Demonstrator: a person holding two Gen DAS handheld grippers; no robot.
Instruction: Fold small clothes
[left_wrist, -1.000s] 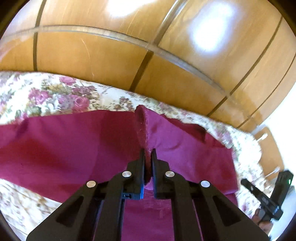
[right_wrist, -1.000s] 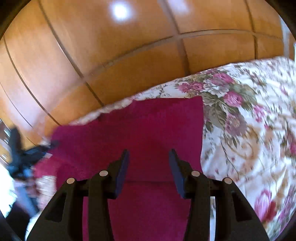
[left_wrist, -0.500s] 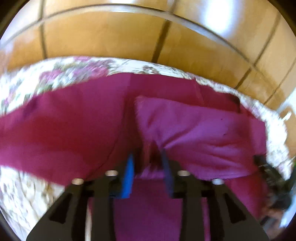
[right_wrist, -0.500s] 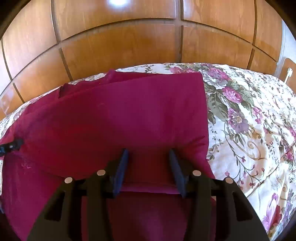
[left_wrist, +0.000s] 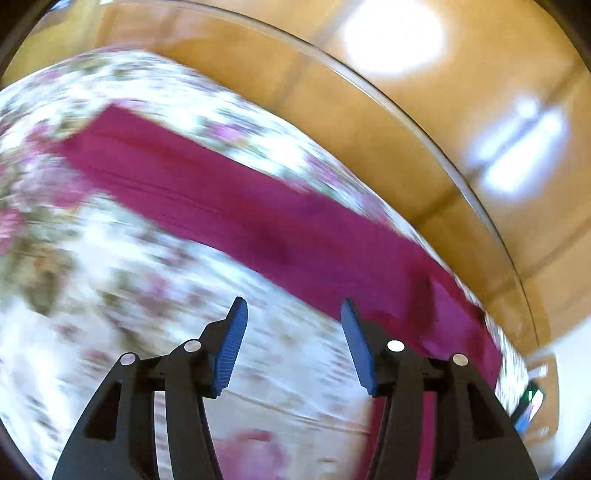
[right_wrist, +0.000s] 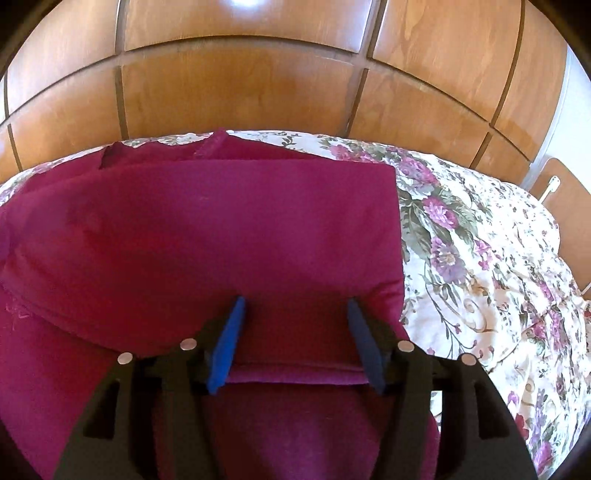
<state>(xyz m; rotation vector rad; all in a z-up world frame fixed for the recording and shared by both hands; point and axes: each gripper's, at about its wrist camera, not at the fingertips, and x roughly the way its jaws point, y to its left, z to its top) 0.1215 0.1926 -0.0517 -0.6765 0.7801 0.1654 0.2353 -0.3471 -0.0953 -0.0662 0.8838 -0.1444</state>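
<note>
A magenta garment (right_wrist: 207, 236) lies on the floral bedspread (right_wrist: 480, 266), its upper layer folded over toward me with a straight right edge. My right gripper (right_wrist: 293, 314) is open and empty, just above the garment's near fold. In the blurred left wrist view the garment (left_wrist: 280, 229) runs as a long band across the bedspread (left_wrist: 110, 280). My left gripper (left_wrist: 291, 314) is open and empty, over the bedspread beside the garment's near edge.
Wooden panelled wardrobe doors (right_wrist: 258, 85) stand right behind the bed and also show in the left wrist view (left_wrist: 424, 122). A wooden headboard or side piece (right_wrist: 561, 192) is at the far right. Floral bedspread extends to the right of the garment.
My left gripper opened, let go of the garment and swung away to the left. The garment's upper layer now lies folded flat. My right gripper stayed open over the near fold.
</note>
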